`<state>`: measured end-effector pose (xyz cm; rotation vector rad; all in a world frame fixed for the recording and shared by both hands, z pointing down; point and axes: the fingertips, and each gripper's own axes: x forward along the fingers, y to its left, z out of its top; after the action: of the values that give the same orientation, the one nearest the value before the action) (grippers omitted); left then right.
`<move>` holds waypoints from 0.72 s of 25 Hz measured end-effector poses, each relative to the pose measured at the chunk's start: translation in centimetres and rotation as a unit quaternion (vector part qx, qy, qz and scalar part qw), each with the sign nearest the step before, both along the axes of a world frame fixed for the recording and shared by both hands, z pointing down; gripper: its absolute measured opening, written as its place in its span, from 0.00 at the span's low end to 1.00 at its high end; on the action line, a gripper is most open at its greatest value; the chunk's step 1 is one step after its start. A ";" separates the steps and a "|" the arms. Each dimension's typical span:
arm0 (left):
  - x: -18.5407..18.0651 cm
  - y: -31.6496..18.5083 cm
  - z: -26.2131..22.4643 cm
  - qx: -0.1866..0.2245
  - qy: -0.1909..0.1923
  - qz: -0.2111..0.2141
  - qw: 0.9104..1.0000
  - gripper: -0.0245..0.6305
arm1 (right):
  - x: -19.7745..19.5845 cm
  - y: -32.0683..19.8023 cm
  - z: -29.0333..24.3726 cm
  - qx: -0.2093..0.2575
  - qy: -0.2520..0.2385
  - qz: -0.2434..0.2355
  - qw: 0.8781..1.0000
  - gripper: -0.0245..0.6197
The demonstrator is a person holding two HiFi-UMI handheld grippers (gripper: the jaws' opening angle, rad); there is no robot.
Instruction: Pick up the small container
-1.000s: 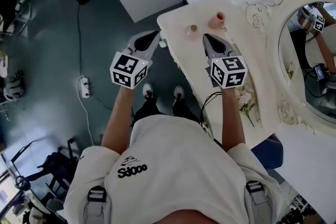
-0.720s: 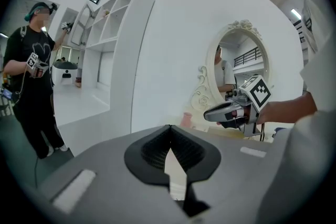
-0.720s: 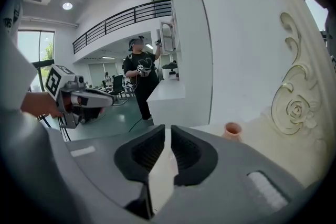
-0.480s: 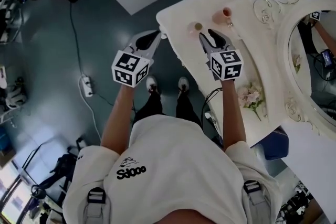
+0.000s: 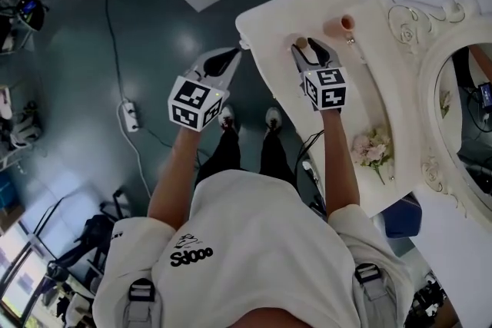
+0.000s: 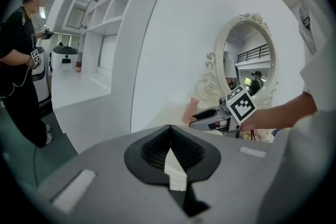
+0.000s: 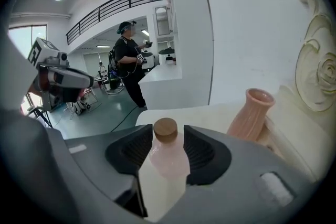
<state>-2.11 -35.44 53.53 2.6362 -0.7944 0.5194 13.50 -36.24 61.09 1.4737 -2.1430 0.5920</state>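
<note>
Right claw — jaws opening, wide apart — around the small pink container (wooden cap).

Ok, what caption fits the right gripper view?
Right gripper, jaws opening around a pink cork-topped bottle, beside a peach vase.

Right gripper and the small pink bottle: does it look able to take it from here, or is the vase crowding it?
Probably yes. The right gripper is opening its jaws with the small pink bottle standing between them, not yet pinched. The vase stands off to the right, apart from both.
</note>
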 end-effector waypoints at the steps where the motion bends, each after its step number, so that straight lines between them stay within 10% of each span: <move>1: -0.2 0.0 0.2 -0.002 -0.002 -0.002 1.000 0.07 | -0.1 -0.3 0.3 0.000 0.004 -0.001 1.000 0.33; 18: -1.6 0.2 0.4 -0.005 -0.015 0.000 1.000 0.07 | -1.1 -1.7 1.5 0.011 0.036 -0.017 0.999 0.24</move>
<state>-3.71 -35.27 53.89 2.6262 -0.7984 0.5640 12.38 -37.94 62.56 1.4447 -2.1205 0.4982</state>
